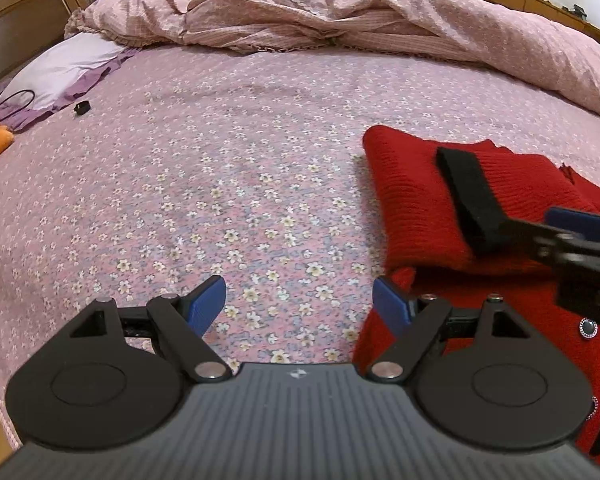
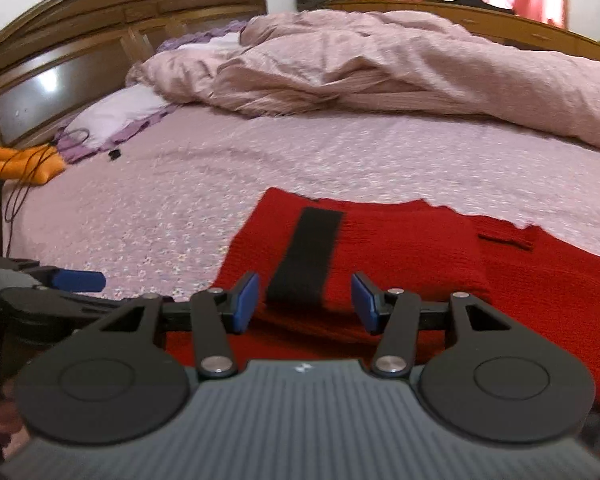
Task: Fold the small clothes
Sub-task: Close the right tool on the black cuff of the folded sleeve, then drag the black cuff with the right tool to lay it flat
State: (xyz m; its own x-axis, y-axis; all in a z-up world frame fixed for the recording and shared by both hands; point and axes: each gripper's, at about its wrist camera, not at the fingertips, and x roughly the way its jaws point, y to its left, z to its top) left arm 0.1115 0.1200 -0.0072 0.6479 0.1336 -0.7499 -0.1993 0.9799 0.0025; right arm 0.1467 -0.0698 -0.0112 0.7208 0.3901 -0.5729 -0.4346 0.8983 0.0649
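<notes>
Fig. Both wrist views, bed scene. My left gripper (image 1: 299, 300) hangs w/ jaws wide apart, nothing between the blue pads, only the floral sheet (image 1: 204, 168) below. My right gripper (image 2: 305, 300) hangs over the sweater (image 2: 400, 248) w/ jaws part-open, pads clear of the cloth, gripping nothing; the black cuff (image 2: 306, 256) shows in the gap beyond the tips.

Sweater: red rib-knit, small, lying flat on the sheet near the bed's front edge, to the right in left-wrist view (image 1: 412, 200). Partly folded: a sleeve lies across the body, ending in a black cuff band (image 1: 470, 196) that runs as a dark strip over the red. Far edge fairly straight, w/ a small notch toward the right side. Fold at the near side makes a soft ridge; a second red layer lies under it. Round metal-look button (image 1: 587, 326) on the front panel at the right edge of left-wrist view; more trim lower down, too small to tell.

Rumpled pink quilt (image 2: 380, 64) lies behind, well apart from the sweater. Pillow (image 1: 64, 68) far left, by the headboard (image 2: 112, 20).
</notes>
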